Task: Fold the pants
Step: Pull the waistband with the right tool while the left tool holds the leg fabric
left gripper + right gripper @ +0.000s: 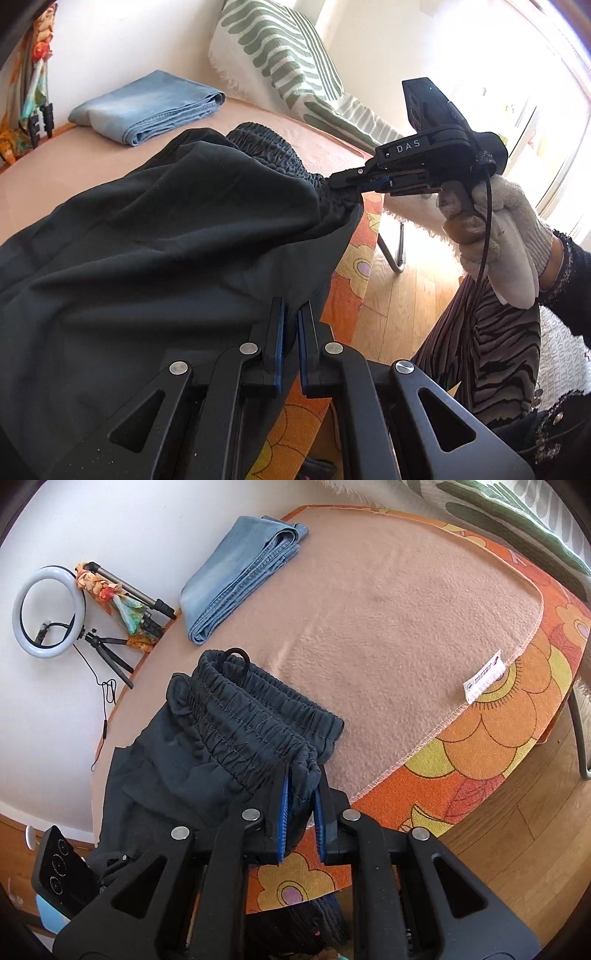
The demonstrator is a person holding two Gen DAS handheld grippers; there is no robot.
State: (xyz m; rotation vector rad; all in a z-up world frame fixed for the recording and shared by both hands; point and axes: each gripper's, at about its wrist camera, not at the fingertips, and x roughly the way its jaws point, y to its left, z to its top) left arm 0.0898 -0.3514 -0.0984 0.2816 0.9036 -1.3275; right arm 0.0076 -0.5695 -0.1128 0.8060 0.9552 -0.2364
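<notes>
1. Up front, the black pants [207, 746] lie partly on the pink blanket [388, 627] that covers the table, with the gathered elastic waistband [258, 716] doubled over on itself and the legs trailing off the near edge.
2. The right gripper [301, 805] has its jaws nearly closed on the near corner of that waistband (blue pads pressed against cloth on both sides); from the left wrist view, the right gripper [347, 181] pinches the waistband end, held by a white-gloved hand [491, 236].
3. The left gripper [291, 328] has its jaws almost together, clamping a fold of the pants' leg fabric at the table edge.
4. Folded blue jeans [240, 576] sit well apart at the blanket's far side.
5. An orange flowered tablecloth [498, 731] shows under the blanket.
</notes>
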